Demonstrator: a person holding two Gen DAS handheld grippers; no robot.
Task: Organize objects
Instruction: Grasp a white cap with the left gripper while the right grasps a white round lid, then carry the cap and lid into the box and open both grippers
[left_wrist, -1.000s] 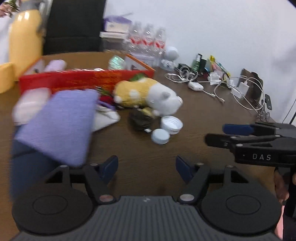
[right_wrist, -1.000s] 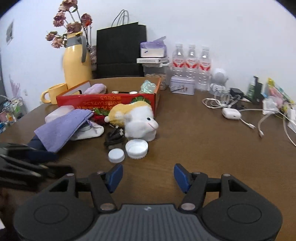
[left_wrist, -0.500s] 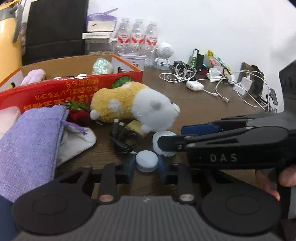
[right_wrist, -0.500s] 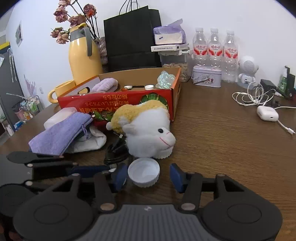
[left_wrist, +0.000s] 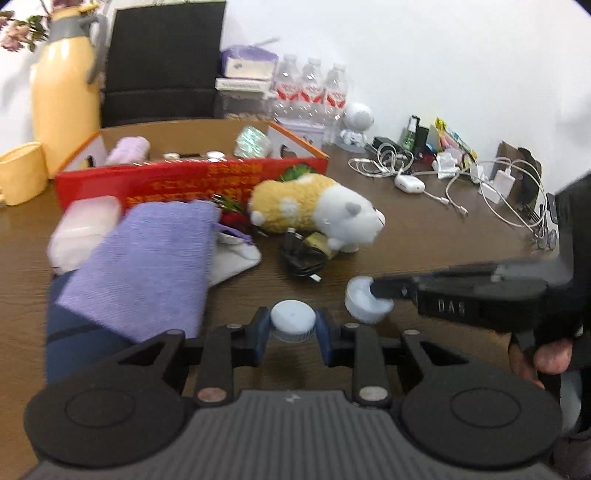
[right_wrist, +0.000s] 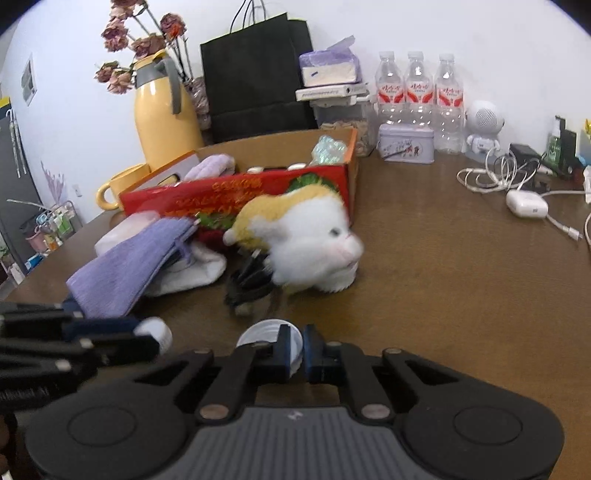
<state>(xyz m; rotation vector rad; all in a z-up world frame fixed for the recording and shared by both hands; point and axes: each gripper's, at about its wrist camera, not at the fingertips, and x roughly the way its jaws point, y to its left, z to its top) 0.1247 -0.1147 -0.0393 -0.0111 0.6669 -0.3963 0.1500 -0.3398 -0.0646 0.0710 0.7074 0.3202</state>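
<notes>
My left gripper (left_wrist: 293, 322) is shut on a small white cap (left_wrist: 293, 313), held flat between its blue pads just above the brown table (left_wrist: 424, 240). My right gripper (right_wrist: 297, 339) is shut on the rim of a wider white lid (right_wrist: 258, 331). In the left wrist view that lid (left_wrist: 364, 304) hangs tilted from the right gripper's (left_wrist: 380, 288) tip, right of the cap. The right wrist view shows the left gripper (right_wrist: 147, 341) at lower left with the small cap (right_wrist: 159, 332).
Beyond the caps lie a black cable bundle (left_wrist: 301, 254), a yellow-and-white plush animal (left_wrist: 317, 214), a purple pouch (left_wrist: 147, 258) and an open red cardboard box (left_wrist: 192, 181). A yellow flask (left_wrist: 64, 96), mug, water bottles (left_wrist: 310, 92) and tangled chargers (left_wrist: 461, 177) line the back.
Both grippers came forward to the two caps on the table. The left one closed on the small cap first. The right one then shut on the wide lid's rim, and the lid now tilts.
</notes>
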